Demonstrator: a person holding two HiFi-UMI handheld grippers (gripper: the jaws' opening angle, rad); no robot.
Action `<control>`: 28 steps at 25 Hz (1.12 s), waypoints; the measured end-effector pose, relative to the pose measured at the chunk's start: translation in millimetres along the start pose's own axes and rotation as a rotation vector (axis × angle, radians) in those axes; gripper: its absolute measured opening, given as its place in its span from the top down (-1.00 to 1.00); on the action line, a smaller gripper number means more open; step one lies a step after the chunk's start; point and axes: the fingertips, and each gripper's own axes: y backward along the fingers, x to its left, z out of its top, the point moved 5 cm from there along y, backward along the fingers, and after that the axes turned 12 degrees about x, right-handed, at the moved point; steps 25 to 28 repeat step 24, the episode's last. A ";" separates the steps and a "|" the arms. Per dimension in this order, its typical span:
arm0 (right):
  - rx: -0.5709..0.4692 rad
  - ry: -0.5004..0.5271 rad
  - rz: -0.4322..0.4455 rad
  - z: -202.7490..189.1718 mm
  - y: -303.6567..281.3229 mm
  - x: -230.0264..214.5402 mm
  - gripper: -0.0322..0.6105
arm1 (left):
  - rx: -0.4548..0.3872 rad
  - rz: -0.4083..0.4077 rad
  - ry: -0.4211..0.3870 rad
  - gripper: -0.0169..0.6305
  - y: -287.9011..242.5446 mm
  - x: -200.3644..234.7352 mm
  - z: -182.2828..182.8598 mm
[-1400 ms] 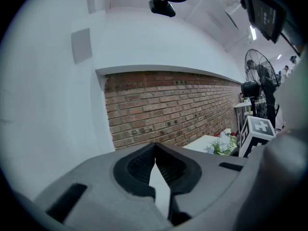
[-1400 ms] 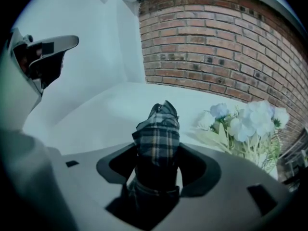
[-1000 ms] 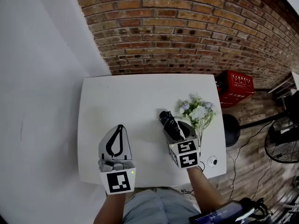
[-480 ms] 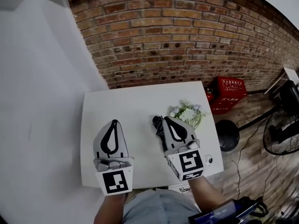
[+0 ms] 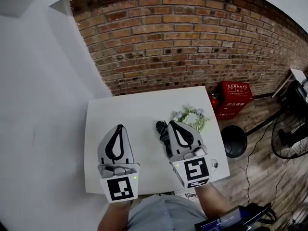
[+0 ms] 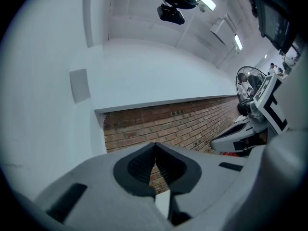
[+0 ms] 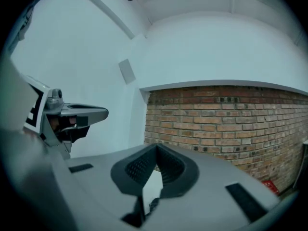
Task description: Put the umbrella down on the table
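Left gripper: jaws pressed together, nothing between; held over near-left part of white table. Black folded umbrella: lying on table near centre, partly hidden by right gripper. Right gripper: jaws together, empty. Flowers: just right of umbrella. Red crate: on floor, far right.

The black umbrella (folded) lies on the white table.

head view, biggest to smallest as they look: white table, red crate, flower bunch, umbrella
1. white table
2. red crate and flower bunch: look alike, and the crate sits farther off, so no ranking
3. umbrella: smallest, partly hidden behind the right tool
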 end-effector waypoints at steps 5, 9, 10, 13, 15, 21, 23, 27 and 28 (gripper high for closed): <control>-0.017 0.000 0.008 1.2 6.0 -1.1 0.89 | 0.004 -0.003 -0.002 0.92 1.8 -4.7 0.2; -0.033 0.018 -0.003 1.6 7.9 -7.4 0.89 | 0.009 -0.003 -0.001 0.92 1.2 -7.0 3.5; -0.032 0.017 -0.002 1.7 7.9 -7.2 0.89 | 0.009 -0.003 0.000 0.92 1.0 -7.2 3.3; -0.030 0.022 -0.005 1.0 7.7 -8.1 0.89 | 0.009 -0.006 -0.006 0.92 0.1 -7.9 3.1; -0.025 0.020 -0.003 0.7 7.4 -8.1 0.89 | 0.009 -0.006 -0.011 0.92 -0.4 -8.2 3.2; -0.021 0.001 0.009 3.4 8.3 -6.2 0.89 | 0.010 -0.006 -0.004 0.92 -1.1 -10.0 2.6; -0.020 0.002 0.008 3.4 8.1 -7.5 0.89 | 0.011 -0.006 -0.006 0.92 -2.1 -10.9 3.1; -0.020 0.002 0.007 3.4 8.0 -8.3 0.89 | 0.010 -0.007 -0.008 0.92 -2.7 -11.4 3.4; -0.020 0.002 0.007 3.4 8.0 -8.3 0.89 | 0.010 -0.007 -0.008 0.92 -2.7 -11.4 3.4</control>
